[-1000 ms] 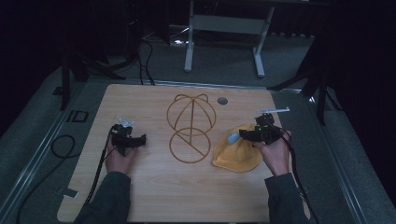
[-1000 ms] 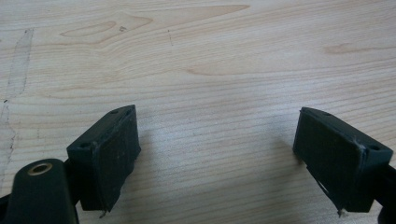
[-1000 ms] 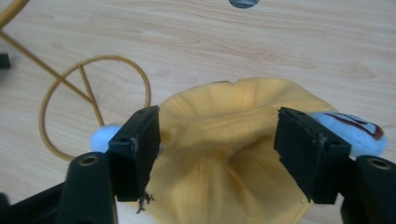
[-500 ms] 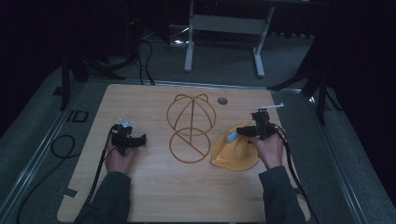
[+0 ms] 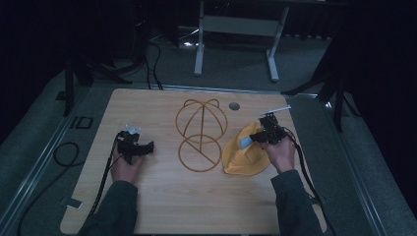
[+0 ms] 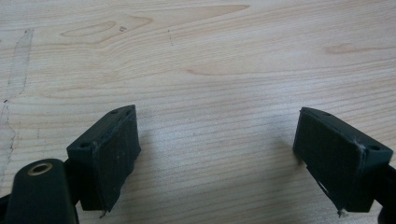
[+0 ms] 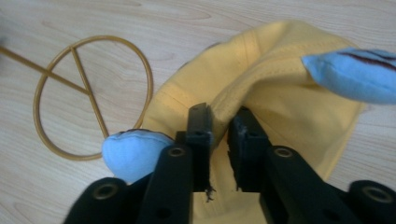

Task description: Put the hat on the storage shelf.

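Yellow cap [image 7: 261,84] is pinched in the right tongs [image 7: 223,122].

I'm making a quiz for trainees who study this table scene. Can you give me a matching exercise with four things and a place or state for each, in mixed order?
Things:
1. yellow cap
2. wire hat stand
3. left gripper
4. right gripper

Places or states:
a. jaws wide apart over bare wood
b. stands at the middle of the table, gold coloured
c. jaws have just been closing, now pinched on a fold of fabric
d. lies crumpled right of the gold rings, with light blue ears

Pairs: 1-d, 2-b, 3-a, 4-c
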